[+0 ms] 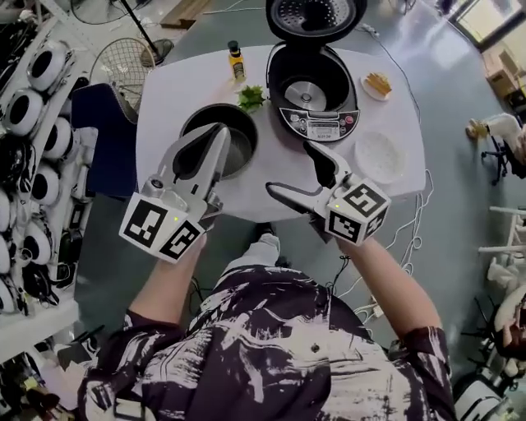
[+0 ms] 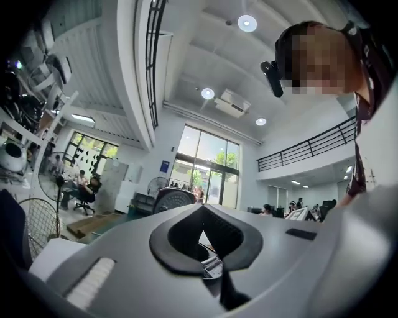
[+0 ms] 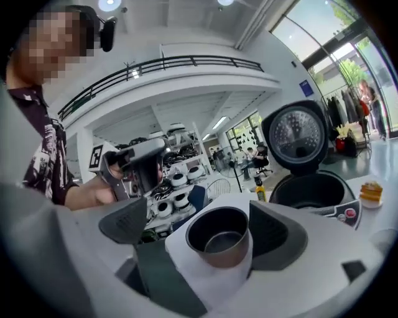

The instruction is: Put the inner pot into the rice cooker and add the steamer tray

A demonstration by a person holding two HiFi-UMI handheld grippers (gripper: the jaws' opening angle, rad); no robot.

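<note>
At the bottom of the head view, my two forearms (image 1: 164,288) reached up from a patterned shirt (image 1: 271,353). My left claw (image 1: 220,131) was clenched, its jaws pressed together at the tips with nothing between them. Its own view tilted up toward the ceiling. In the head view its tips lay over the near side of the inner pot (image 1: 245,141), but I could not tell whether they touched it.

My right claw (image 1: 289,168) was released, with its jaws wide apart and empty. It hung above the near edge of the white table (image 1: 164,90), just right of the frame's centre. In its own view the pot showed in the gap between the jaws, but it was farther off, standing upright on the table and out of their grasp.

The pot sat outside the rice cooker (image 1: 316,123), just to its left and slightly nearer. The cooker stood at top centre with its lid (image 1: 316,16) swung up and its heating plate showing. The white steamer tray (image 1: 380,154) lay flat on the table, just right of the cooker's control panel. A sprig of greens (image 1: 251,98) lay between pot and cooker. Farther off, a small bottle (image 1: 237,62) stood left of the cooker, and a small dish (image 1: 377,85) of yellow food sat to its right.
</note>
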